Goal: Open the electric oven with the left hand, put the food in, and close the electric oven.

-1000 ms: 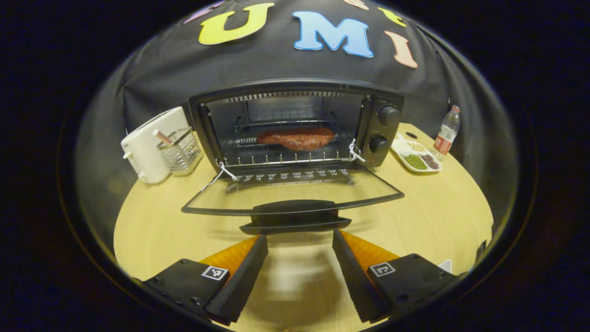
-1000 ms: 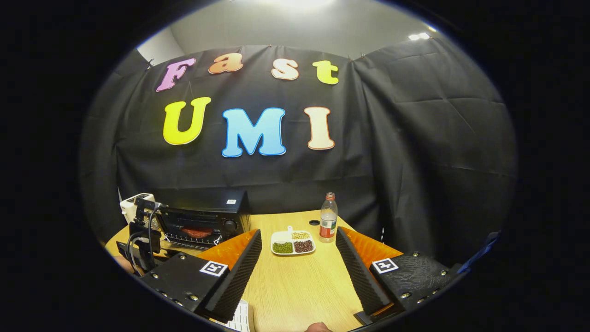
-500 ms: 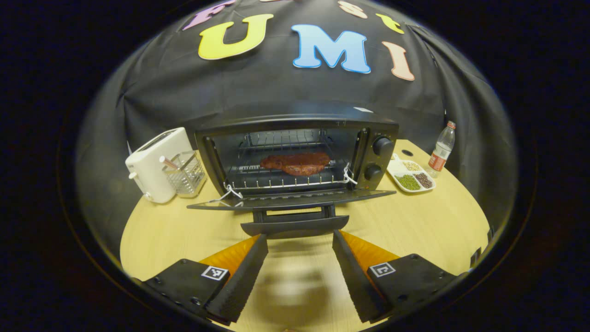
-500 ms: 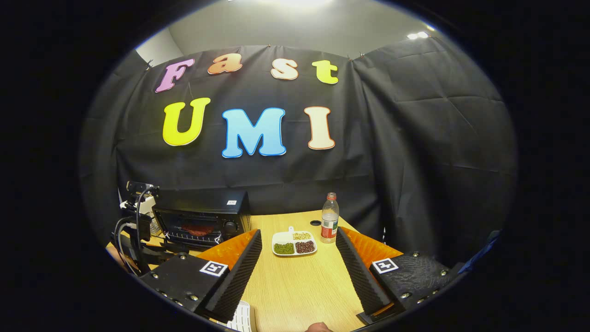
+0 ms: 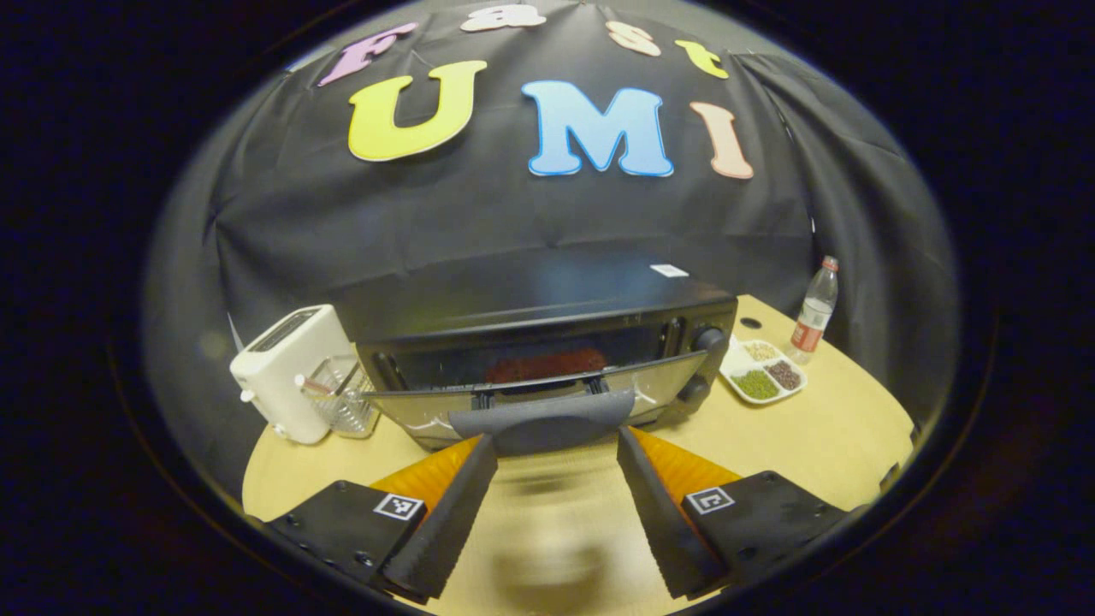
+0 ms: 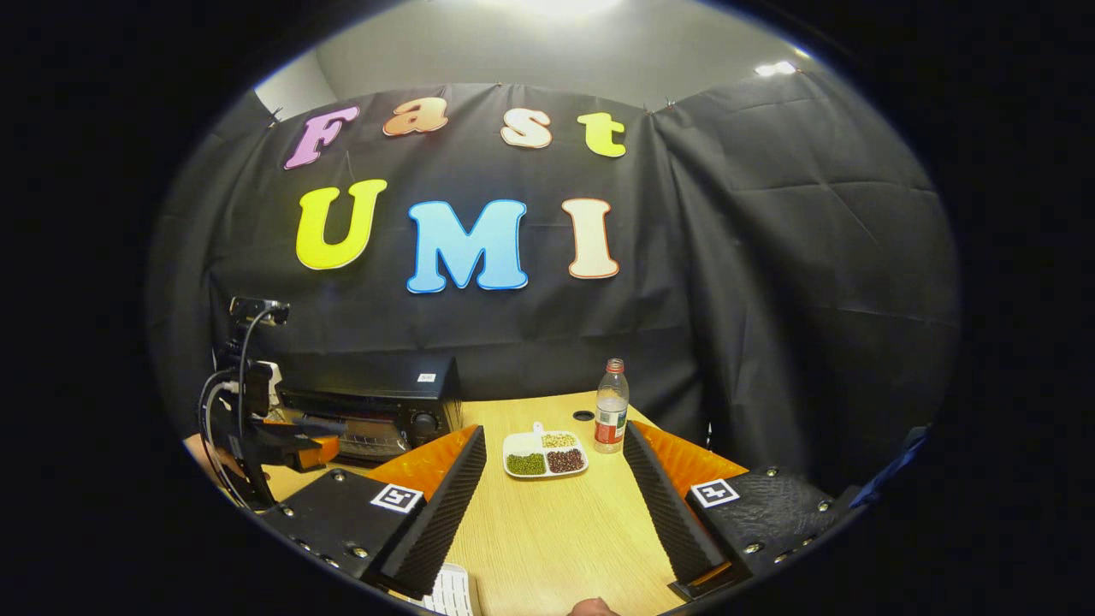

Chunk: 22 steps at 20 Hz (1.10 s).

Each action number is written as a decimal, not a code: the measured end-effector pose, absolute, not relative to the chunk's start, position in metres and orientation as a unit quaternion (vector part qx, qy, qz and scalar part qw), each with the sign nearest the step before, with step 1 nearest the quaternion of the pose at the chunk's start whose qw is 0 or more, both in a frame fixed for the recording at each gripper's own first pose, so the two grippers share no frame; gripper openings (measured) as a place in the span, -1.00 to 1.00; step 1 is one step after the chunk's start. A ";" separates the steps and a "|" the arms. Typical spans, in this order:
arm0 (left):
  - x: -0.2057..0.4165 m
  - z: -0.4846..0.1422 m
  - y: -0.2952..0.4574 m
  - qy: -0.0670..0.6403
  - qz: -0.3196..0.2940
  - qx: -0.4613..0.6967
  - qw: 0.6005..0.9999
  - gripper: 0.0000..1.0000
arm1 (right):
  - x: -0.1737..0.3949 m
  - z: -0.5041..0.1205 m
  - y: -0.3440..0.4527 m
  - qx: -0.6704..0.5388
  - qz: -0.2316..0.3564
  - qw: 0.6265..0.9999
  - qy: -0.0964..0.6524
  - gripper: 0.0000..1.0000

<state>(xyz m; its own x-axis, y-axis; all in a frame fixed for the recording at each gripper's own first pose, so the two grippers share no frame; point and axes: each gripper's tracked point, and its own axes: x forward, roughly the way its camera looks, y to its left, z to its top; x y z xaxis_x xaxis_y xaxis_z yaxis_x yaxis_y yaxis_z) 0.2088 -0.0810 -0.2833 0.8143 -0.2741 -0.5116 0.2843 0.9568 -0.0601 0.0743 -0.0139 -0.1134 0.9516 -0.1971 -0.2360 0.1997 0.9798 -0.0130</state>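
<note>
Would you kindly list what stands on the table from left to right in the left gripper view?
White toaster → wire basket → electric oven → divided dish of beans → plastic bottle.

White toaster (image 5: 278,376), wire rack (image 5: 342,404), bottle (image 5: 813,307), divided dish (image 5: 763,373), possibly beans.

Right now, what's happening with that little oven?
A person is closing the electric oven with the left gripper. Its open fingers sit under the door handle, and the door is tilted partway up, not shut. The food is inside. The right gripper hovers open over the table.
</note>
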 end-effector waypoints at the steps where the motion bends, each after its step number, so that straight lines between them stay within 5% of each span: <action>1: 0.217 -0.275 -0.082 0.251 -0.149 0.012 0.956 1.00 | 0.075 -0.112 -0.012 0.006 -0.100 0.988 0.118 0.96; 4: 0.221 -0.250 -0.089 0.210 -0.162 0.013 0.964 1.00 | 0.079 -0.109 -0.007 0.004 -0.097 0.989 0.113 0.96; 5: 0.218 -0.243 -0.090 0.200 -0.164 0.009 0.966 0.80 | 0.081 -0.107 -0.005 0.005 -0.094 0.989 0.110 0.96; 6: 0.214 -0.234 -0.089 0.190 -0.162 0.004 0.968 1.00 | 0.082 -0.105 -0.003 0.007 -0.090 0.990 0.108 0.96; 22: 0.045 -0.071 -0.055 0.062 -0.047 -0.013 0.997 1.00 | 0.045 -0.051 -0.044 0.010 0.035 0.998 0.041 0.96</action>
